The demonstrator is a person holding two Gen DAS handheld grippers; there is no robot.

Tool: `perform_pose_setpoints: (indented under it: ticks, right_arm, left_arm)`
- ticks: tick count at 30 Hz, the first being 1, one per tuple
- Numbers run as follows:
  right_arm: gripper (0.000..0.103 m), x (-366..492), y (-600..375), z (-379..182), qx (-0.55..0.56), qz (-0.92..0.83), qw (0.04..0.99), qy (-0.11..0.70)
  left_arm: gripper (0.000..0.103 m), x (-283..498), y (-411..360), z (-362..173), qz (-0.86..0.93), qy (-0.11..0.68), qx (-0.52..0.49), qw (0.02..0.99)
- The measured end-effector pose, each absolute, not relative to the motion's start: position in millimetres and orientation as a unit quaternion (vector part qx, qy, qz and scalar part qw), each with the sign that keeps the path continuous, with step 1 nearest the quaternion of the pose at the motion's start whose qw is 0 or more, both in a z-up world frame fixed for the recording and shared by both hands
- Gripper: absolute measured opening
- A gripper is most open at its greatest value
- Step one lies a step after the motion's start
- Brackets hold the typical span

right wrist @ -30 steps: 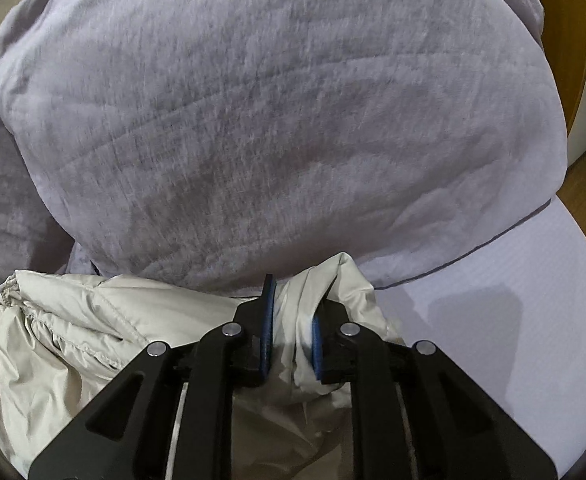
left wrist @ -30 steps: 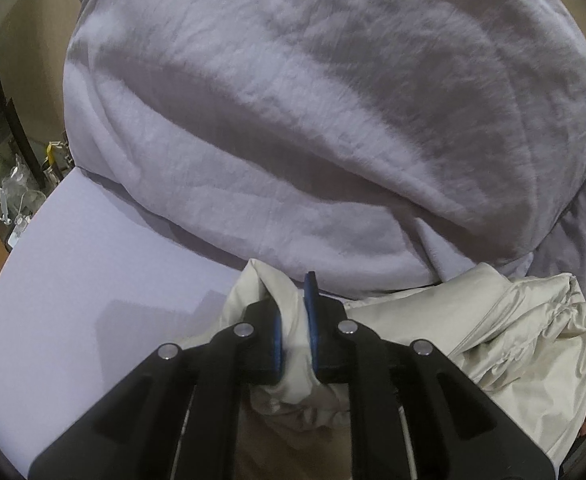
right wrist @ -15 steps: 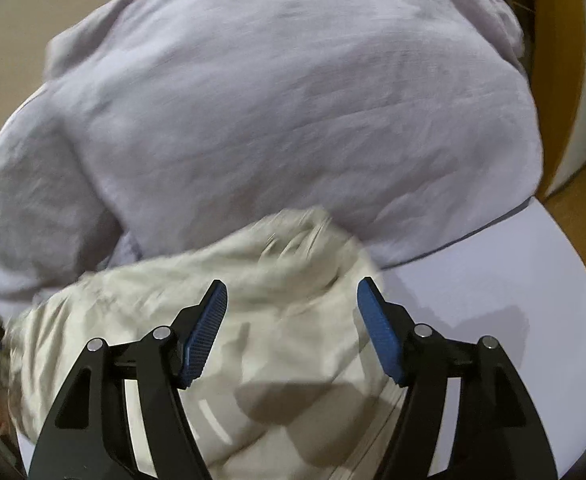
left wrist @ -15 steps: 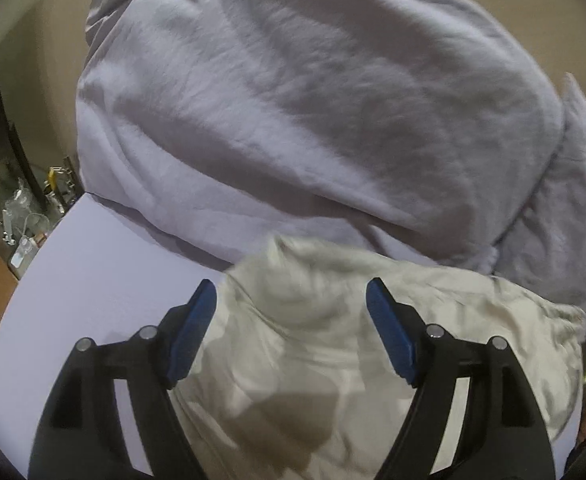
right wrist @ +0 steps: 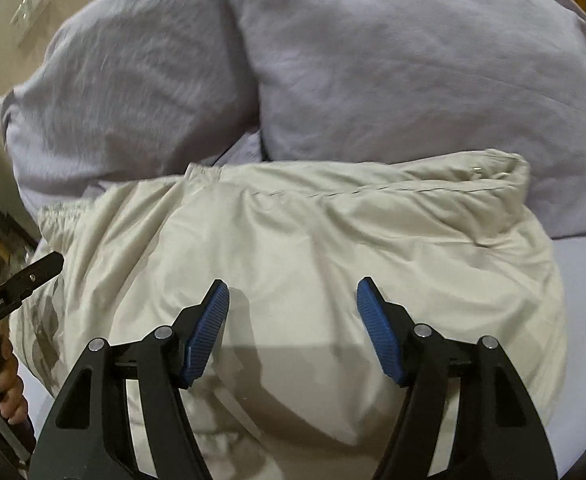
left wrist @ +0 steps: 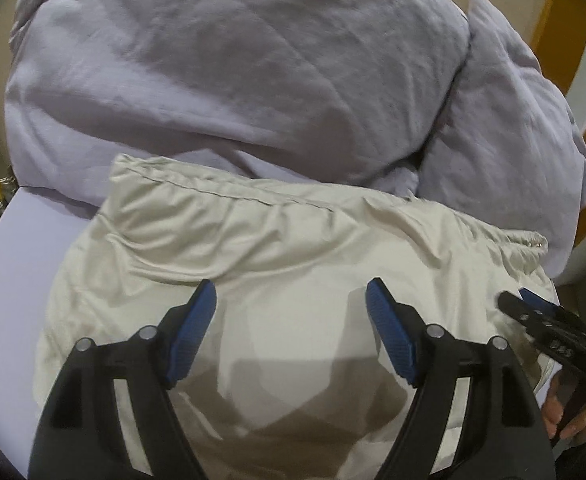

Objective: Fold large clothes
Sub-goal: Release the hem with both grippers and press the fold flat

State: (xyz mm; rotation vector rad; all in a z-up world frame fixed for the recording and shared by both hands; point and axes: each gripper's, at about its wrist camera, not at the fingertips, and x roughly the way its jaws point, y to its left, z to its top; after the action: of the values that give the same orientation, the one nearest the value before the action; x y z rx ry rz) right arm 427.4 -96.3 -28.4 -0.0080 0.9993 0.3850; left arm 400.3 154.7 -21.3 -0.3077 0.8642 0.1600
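Black gripper (left wrist: 291, 326) frames; ribbed blue pads (right wrist: 209, 334); silver screws (right wrist: 421, 330)

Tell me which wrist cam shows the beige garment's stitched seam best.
Left wrist: the seam on the beige garment is sharp and runs unbroken across the folded far edge. In the right wrist view the same seam is fainter and slightly blurred, partly lost in wrinkles.

A cream garment (left wrist: 293, 264) of smooth, faintly sheeny cloth lies creased on a matt lilac sheet (left wrist: 33, 248), with a soft, crinkled lavender duvet (left wrist: 233, 64) bunched just behind the garment. Above the garment, both grippers, left (left wrist: 291, 300) and right (right wrist: 293, 298), show matt black plastic arms, ribbed blue pads (left wrist: 389, 336) and bright metal rivets.
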Motion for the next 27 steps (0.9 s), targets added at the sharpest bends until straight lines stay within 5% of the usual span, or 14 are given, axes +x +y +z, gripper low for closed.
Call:
perform_pose_setpoints:
  ticks: [2,4,9,23,27]
  right_arm:
    - [0.055,430.5,-86.4,-38.0,-0.026,0.180,0.857,0.483]
    - [0.032,438.7,-80.0,-50.3,-0.039,0.175,0.856,0.484]
    - [0.010,455.7,-75.2,-64.8,-0.049,0.159,0.863,0.476]
    - [0.008,489.5,-55.0,-87.0,-0.046,0.151,0.870,0.467]
    - [0.026,486.0,-61.8,-73.5,-0.031,0.150,0.871,0.466]
  left_arm:
    - [0.077,403.0,148.6,-22.0,0.072,0.414,-0.146,0.896]
    - [0.077,403.3,142.6,-20.9,0.068,0.408,-0.140,0.900]
    - [0.077,404.6,131.0,-17.8,0.055,0.398,-0.121,0.908]
    - [0.079,442.5,125.8,-58.0,0.090,0.418,-0.096,0.899]
    - [0.079,453.5,134.0,-70.0,0.111,0.424,-0.095,0.894]
